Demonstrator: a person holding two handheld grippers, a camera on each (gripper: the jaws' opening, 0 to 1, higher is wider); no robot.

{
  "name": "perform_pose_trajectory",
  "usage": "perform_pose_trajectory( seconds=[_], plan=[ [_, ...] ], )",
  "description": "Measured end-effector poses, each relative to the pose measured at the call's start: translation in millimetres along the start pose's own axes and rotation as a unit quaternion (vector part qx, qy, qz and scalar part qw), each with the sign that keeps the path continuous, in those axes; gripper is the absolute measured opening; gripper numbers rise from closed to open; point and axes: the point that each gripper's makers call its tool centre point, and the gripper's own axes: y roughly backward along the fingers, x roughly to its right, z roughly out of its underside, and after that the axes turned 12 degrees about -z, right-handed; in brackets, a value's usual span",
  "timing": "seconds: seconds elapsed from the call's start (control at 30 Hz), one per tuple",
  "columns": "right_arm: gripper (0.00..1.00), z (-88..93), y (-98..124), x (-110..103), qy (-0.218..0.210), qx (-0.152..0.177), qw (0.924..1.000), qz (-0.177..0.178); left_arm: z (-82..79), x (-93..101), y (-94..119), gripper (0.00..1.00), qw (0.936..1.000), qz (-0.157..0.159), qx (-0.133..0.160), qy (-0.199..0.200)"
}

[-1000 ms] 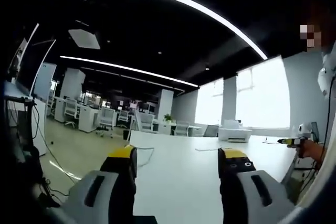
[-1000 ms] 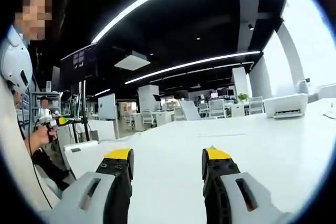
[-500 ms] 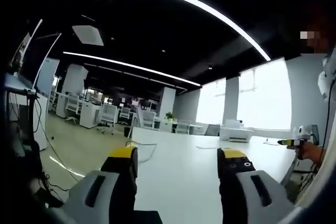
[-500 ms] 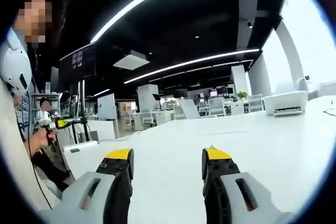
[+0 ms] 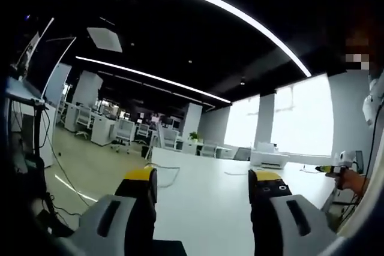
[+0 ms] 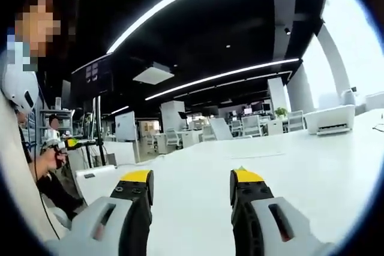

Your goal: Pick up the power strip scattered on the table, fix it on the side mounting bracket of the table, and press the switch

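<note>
While the left gripper [image 5: 204,177] hangs over the white table [image 5: 204,208], its yellow-tipped jaws stand wide apart with nothing between them. From the left gripper view, a thin cable [image 5: 165,172] lies on the table at about 11 o'clock from the jaws, and a white printer [image 5: 269,157] sits at the far end at about 1 o'clock. At 3 o'clock a hand [image 5: 350,178] holds the other gripper near the table's edge. Office desks and chairs [image 5: 123,133] fill the room behind, at 10 o'clock, under long ceiling light strips [image 5: 240,19]. The right gripper [image 6: 191,178] also has its jaws spread wide and empty above the table [image 6: 192,208]. From the right gripper view, the printer [image 6: 330,120] sits at about 2 o'clock near bright windows [image 6: 360,46], and at 9 o'clock a hand [image 6: 51,154] grips the other tool beside a person's pale sleeve [image 6: 15,166]. I cannot make out a power strip on the table in either view, and the side bracket cannot be told.
</note>
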Motion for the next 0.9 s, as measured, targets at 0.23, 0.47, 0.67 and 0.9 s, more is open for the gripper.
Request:
perform_pose_trajectory(
  seconds=[0.23, 0.47, 0.67, 0.9],
  plan=[
    [0.47, 0.8, -2, 1, 0.007, -0.009, 0.9999, -0.004, 3.0, -8.1, 3, 0.65, 0.9998, -0.013, -0.010, -0.014],
    [0.47, 1.1, -8, -1, 0.010, -0.022, 0.9996, -0.012, 5.8, -28.6, 6, 0.65, 0.9976, -0.042, -0.034, -0.044],
    [0.46, 3.5, -14, -1, 0.008, -0.024, 0.9996, -0.014, -1.2, -52.8, 15, 0.65, 0.9950, -0.074, -0.053, -0.040],
    [0.46, 4.3, -19, -2, 0.006, -0.029, 0.9993, -0.023, -17.5, -59.6, 20, 0.65, 0.9945, -0.081, -0.050, -0.043]
  ],
)
